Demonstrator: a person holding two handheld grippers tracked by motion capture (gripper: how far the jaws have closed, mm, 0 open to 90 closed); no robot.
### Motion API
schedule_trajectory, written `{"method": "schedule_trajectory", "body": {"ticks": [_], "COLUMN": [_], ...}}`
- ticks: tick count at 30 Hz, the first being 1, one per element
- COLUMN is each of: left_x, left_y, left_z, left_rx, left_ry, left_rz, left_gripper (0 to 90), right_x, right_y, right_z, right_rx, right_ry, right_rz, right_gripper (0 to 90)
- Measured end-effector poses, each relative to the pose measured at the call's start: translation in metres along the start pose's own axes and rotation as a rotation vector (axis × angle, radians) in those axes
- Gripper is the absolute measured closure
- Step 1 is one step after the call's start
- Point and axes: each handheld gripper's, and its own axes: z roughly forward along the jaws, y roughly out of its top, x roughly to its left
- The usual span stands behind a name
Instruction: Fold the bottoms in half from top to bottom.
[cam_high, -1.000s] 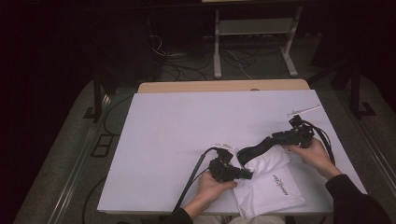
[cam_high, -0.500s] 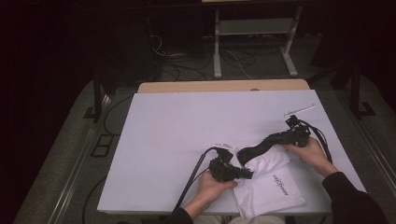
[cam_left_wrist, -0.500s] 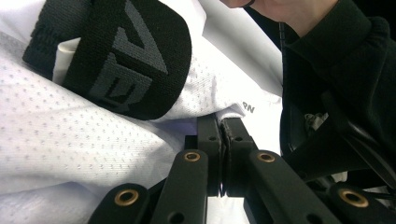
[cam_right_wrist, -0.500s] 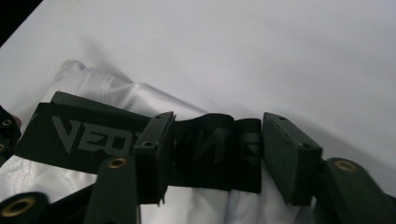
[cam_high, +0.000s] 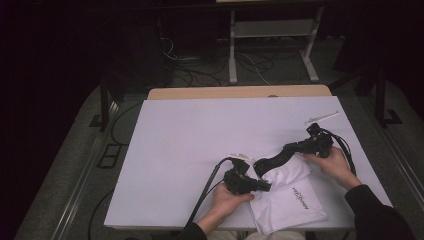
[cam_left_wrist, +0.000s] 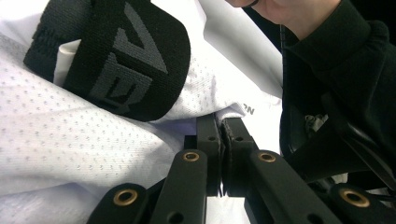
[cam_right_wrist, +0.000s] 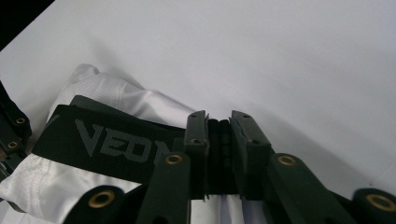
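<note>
A: Left gripper (cam_left_wrist: 220, 140)?
B: Jaws clenched on white mesh garment (cam_left_wrist: 70, 140) fabric; black waistband (cam_left_wrist: 116, 60) lies just above them.
A: Right gripper (cam_right_wrist: 219, 135)?
B: Jaws just closed, grasping the waistband's end, over the white surface (cam_right_wrist: 280, 56).

I read this as a lab or test room set up for recording, not a home. My view from above shows a white-topped table (cam_high: 200, 150) in the middle of the frame, lit while everything around it stays dark. Loose cables (cam_high: 200, 62) run over the grey floor (cam_high: 65, 190) at upper centre, beside a white metal stand (cam_high: 272, 37) at top right of centre. A floor socket plate (cam_high: 107, 156) sits at left.
</note>
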Motion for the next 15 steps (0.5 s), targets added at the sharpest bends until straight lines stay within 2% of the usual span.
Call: {"method": "schedule_trajectory", "body": {"ticks": [4, 10, 15], "left_x": [-0.001, -0.003, -0.009], "left_y": [0.001, 0.003, 0.006], "left_z": [-0.003, -0.006, -0.011], "left_rx": [-0.006, -0.006, 0.006], "left_ry": [0.013, 0.046, 0.097], "left_rz": [0.008, 0.024, 0.079], "left_gripper": [83.7, 77.8, 71.4], "right_x": [0.004, 0.008, 0.01], "right_y": [0.0, 0.001, 0.002], "right_z": [-0.003, -0.01, -0.017], "right_rx": [-0.007, -0.047, -0.078], "right_ry": [-0.015, 0.012, 0.03], "right_rz": [-0.019, -0.028, -0.027], "right_gripper": [80.7, 81.3, 81.3]}}
